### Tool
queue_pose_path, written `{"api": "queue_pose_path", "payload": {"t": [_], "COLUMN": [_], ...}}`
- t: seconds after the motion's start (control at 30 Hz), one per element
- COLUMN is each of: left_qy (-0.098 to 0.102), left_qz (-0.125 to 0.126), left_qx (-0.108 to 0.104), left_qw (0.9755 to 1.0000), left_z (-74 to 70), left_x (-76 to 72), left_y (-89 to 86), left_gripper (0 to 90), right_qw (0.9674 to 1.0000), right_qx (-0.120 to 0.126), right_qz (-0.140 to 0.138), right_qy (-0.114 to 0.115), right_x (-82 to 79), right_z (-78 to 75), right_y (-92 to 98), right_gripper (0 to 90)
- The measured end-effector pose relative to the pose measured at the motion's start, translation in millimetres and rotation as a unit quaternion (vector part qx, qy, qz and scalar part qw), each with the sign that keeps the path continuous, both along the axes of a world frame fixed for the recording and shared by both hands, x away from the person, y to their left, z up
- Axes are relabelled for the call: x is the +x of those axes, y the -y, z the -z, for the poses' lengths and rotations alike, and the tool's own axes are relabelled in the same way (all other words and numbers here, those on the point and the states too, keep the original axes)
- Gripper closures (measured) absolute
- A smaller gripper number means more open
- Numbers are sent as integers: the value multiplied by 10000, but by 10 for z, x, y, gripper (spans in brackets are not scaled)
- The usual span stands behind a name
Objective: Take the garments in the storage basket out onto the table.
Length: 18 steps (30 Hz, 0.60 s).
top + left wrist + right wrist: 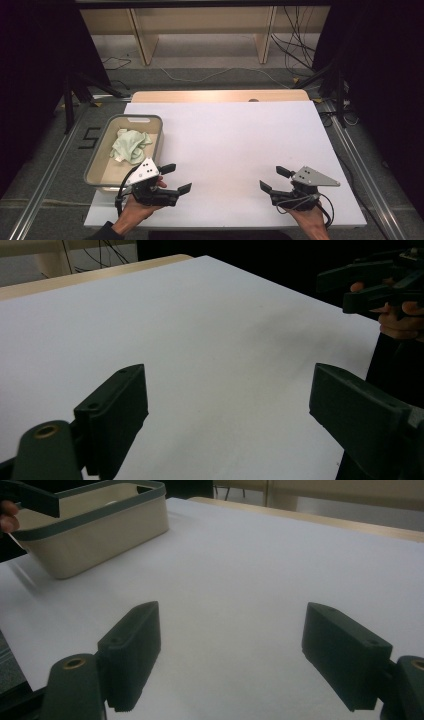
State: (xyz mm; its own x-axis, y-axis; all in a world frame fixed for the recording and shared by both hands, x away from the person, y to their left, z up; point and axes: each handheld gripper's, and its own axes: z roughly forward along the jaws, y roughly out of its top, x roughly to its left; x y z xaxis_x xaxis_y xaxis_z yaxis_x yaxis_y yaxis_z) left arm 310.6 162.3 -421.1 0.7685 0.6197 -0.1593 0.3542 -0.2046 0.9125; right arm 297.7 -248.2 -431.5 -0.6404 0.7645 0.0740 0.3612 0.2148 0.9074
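Over white table (225, 145), wooden shelving (200, 30) perhaps behind

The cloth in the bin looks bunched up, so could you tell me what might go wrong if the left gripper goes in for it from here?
The pale green cloth lies crumpled toward the far end of the bin, so the open left gripper may pinch only one fold and drag it. The bin sits at the edge of the white table; a tug or knock on its rim could shift it off. The open right gripper is too far away to steady it.
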Motion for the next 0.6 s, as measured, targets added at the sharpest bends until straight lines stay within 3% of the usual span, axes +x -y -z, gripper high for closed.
{"api": "queue_pose_path", "payload": {"t": [0.43,0.53,0.6], "left_qy": [9,-72,-24], "left_qz": [-29,-1,-9], "left_qx": [18,-129,-64], "left_qw": [10000,9999,10000], "left_z": [7,-4,-14], "left_x": [9,17,14], "left_y": [6,4,11], "left_gripper": [151,151,151], "right_qw": [10000,10000,10000], "right_qx": [22,20,8], "right_qz": [11,5,10], "right_qy": [26,20,22], "right_x": [-4,-3,-2], "right_z": [-6,-5,-5], "right_y": [2,-1,-3], "right_gripper": [245,246,246]}}
